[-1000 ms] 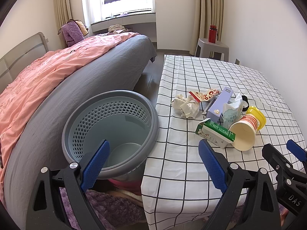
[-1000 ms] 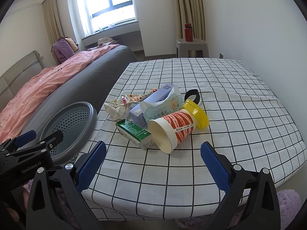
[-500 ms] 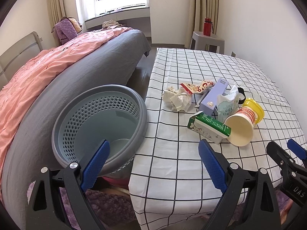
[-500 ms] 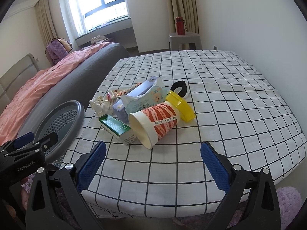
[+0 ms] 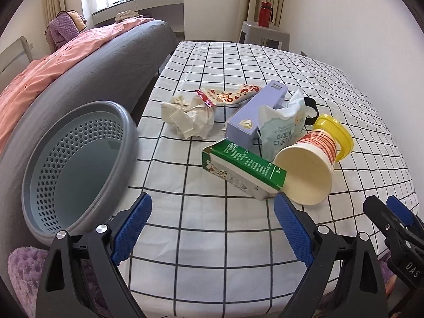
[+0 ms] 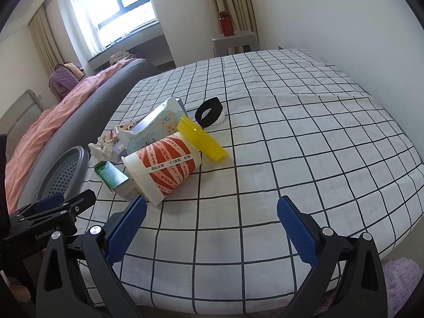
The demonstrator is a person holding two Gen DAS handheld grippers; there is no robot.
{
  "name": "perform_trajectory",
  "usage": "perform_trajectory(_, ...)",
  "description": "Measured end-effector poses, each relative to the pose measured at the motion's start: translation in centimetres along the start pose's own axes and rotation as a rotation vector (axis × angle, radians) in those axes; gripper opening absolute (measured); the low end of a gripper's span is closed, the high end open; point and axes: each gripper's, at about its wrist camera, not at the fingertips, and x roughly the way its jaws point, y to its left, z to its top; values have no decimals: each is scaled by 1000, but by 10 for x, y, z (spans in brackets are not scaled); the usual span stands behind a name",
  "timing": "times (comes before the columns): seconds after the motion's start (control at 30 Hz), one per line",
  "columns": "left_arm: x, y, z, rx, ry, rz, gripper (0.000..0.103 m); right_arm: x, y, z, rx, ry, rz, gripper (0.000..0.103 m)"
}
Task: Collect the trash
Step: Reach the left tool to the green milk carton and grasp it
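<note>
The left gripper (image 5: 212, 228) hangs over the near edge of the black-checked white tablecloth (image 5: 201, 241), jaws spread wide and holding nothing; the right gripper (image 6: 212, 225) is likewise wide open and empty; the trash lies in a heap mid-table: a red-striped paper cup (image 6: 164, 164) on its side, touching a green-and-white carton (image 5: 243, 171); crumpled white paper (image 5: 185, 116) sits nearest the perforated grey plastic basket (image 5: 79, 159) beside the table
</note>
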Motion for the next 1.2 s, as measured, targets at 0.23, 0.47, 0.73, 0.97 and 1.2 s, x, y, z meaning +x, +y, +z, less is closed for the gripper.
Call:
perform_trajectory(0.23, 24, -26, 7, 45, 24, 21, 89, 6, -23, 4, 64, 7, 21, 97)
perform_trajectory(0.47, 36, -29, 11, 44, 34, 56, 89, 8, -32, 4, 89, 16, 39, 97)
perform_trajectory(0.73, 27, -8, 8, 17, 29, 89, 89, 6, -29, 5, 77, 6, 54, 97)
perform_trajectory(0.97, 19, 18, 2, -20, 34, 153, 89, 2, -26, 5, 67, -5, 55, 97)
perform_trajectory(1.2, 1, 27, 1, -42, 24, 139, 89, 0, -23, 5, 62, -12, 64, 97)
